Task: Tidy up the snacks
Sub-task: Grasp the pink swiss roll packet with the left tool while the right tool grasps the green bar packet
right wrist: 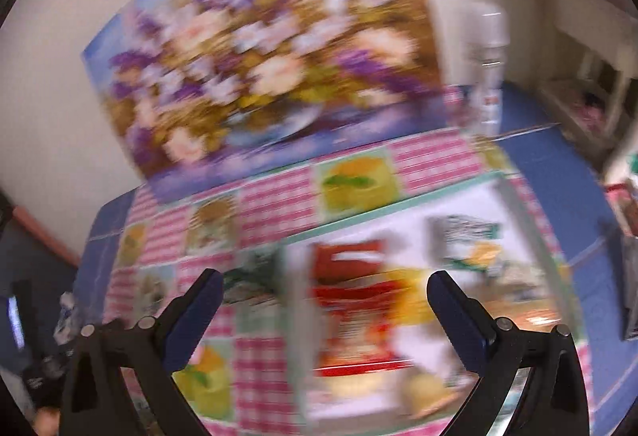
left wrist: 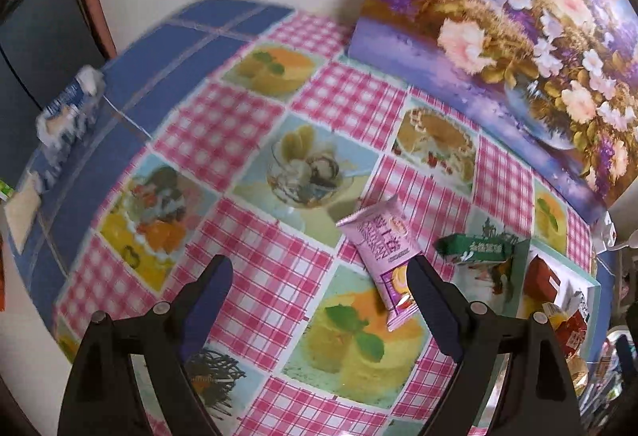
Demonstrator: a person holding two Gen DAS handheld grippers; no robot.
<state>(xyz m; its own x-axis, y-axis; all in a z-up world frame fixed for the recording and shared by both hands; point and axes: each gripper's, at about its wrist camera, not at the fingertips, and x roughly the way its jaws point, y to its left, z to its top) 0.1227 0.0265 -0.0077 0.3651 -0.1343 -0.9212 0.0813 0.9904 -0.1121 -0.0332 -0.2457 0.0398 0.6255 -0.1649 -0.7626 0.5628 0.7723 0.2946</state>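
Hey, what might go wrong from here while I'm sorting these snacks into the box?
1. The pink snack packet sits beside the left tongs' right finger, not between the open fingers; closing now would likely miss or nudge it.
2. The green snack packet leans on the white box's rim and may slip out.
3. The right wrist view is motion-blurred, so aiming is uncertain.

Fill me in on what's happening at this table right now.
A person with a gripper in each hand is sorting snacks on a patterned tablecloth. The left gripper is open over the cloth, holding nothing; a pink snack packet lies loose beside its right finger. A green packet leans at the edge of a white tray of snacks. The right gripper hangs open above that tray, though its view is blurred.
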